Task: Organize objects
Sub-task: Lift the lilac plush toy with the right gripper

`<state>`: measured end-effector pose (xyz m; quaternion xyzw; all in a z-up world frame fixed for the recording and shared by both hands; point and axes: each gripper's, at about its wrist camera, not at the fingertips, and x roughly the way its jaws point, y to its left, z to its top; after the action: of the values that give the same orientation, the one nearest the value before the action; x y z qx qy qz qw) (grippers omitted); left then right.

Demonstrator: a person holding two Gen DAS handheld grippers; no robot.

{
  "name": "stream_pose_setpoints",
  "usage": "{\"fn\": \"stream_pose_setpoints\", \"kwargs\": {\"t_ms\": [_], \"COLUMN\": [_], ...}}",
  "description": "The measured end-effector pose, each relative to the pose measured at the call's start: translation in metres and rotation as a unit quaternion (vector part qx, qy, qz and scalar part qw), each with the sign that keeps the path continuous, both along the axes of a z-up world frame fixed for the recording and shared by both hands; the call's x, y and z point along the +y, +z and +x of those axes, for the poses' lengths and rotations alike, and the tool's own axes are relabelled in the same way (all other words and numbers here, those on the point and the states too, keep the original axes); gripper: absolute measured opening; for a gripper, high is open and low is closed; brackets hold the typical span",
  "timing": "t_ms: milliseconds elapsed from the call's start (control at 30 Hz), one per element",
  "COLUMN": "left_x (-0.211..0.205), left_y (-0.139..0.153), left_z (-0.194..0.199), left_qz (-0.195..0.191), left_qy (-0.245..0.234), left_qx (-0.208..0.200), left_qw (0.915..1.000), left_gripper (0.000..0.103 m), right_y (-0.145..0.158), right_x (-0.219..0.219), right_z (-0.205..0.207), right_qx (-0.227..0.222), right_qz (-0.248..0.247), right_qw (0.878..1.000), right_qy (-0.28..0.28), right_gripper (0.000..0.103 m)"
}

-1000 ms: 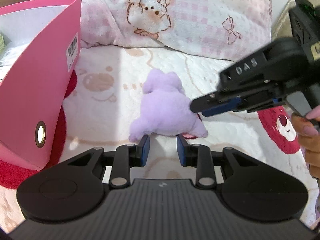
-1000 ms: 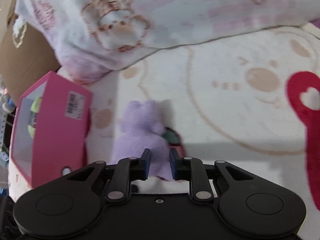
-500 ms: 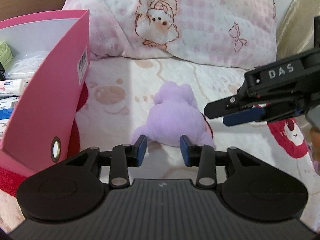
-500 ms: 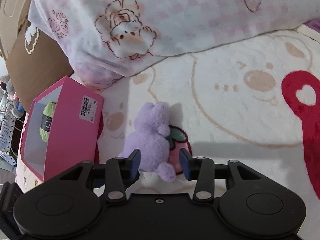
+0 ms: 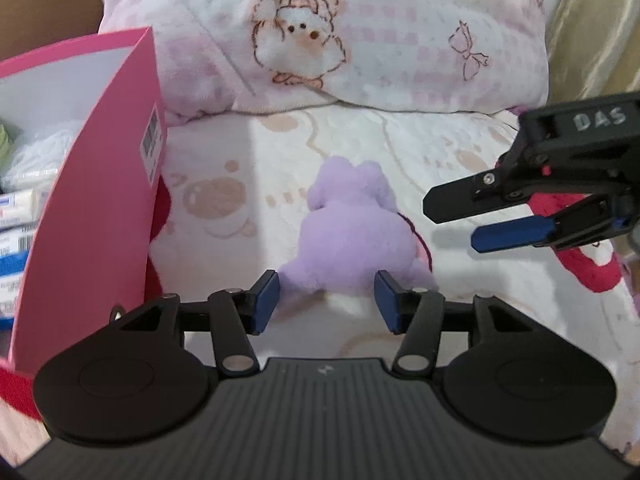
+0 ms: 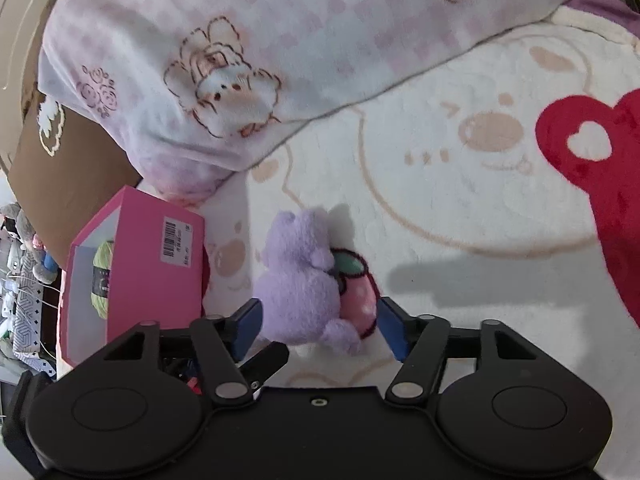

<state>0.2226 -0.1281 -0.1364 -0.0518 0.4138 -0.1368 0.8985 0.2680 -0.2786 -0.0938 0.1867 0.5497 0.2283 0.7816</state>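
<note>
Purple plush toy (image 5: 352,236) lying on a cream blanket (image 5: 460,320) printed with bear faces and red hearts, in front of a pink checked pillow (image 5: 360,32). Pink strawberry piece (image 6: 358,300) attached on the toy's right side, seen from the right wrist view. Pink open-topped box (image 5: 92,216) standing just left of the toy, apart from it, with a barcode sticker (image 5: 152,144) on its side. Inside the box: a skein of green yarn (image 6: 100,280), a white bundle and some printed packs.

Left gripper (image 5: 326,300) pointed down at the toy's near end, jaws apart and just been opening; blue pads (image 5: 266,300) either side of the toy's lower edge, not pressing on it. Right gripper (image 6: 318,320) likewise parted, jaws just been opening, the toy's near end sitting between the pads without a squeeze. From the left wrist view, right gripper (image 5: 452,220) seen to the right of the toy, well clear of it there, fingers spread one above the other.

Toy outside the box, resting on the blanket, held by neither gripper
</note>
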Motion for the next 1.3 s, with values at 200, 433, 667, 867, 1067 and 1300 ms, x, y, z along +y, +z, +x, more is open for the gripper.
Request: {"fn": "stream_pose_setpoints", "kwargs": {"t_ms": [200,433,667,867,1067,1300], "left_x": [-0.002,-0.005,-0.011,-0.015,-0.023,-0.014], "left_y": [0.001,0.000,-0.004,-0.006,-0.005,-0.003], "left_z": [-0.004,0.008,0.017,0.016,0.005,0.006], "left_qz": [0.042,0.023,0.008,0.001,0.033,0.005], "left_qy": [0.004,-0.015,-0.031,-0.037,-0.041,-0.035], "left_qx": [-0.013,-0.003,-0.008,-0.019,-0.048,-0.037], "left_qw": [0.9990,0.9996,0.9995,0.9992,0.9974,0.9987], "left_gripper": [0.060,0.062,0.070,0.058,0.044,0.038], "right_y": [0.011,-0.004,-0.027,-0.036,-0.034,-0.035], "right_x": [-0.017,-0.009,0.021,0.036,0.043,0.041], "right_z": [-0.017,-0.002,0.018,0.014,0.012,0.010], "right_qx": [-0.012,0.001,0.022,0.022,-0.001,-0.003], "right_qz": [0.022,0.028,0.009,-0.017,-0.035,-0.035], "right_qw": [0.999,0.999,1.000,0.999,0.998,0.998], "right_qy": [-0.023,-0.018,0.015,0.037,0.052,0.056], "right_gripper": [0.075,0.075,0.075,0.075,0.063,0.059]}}
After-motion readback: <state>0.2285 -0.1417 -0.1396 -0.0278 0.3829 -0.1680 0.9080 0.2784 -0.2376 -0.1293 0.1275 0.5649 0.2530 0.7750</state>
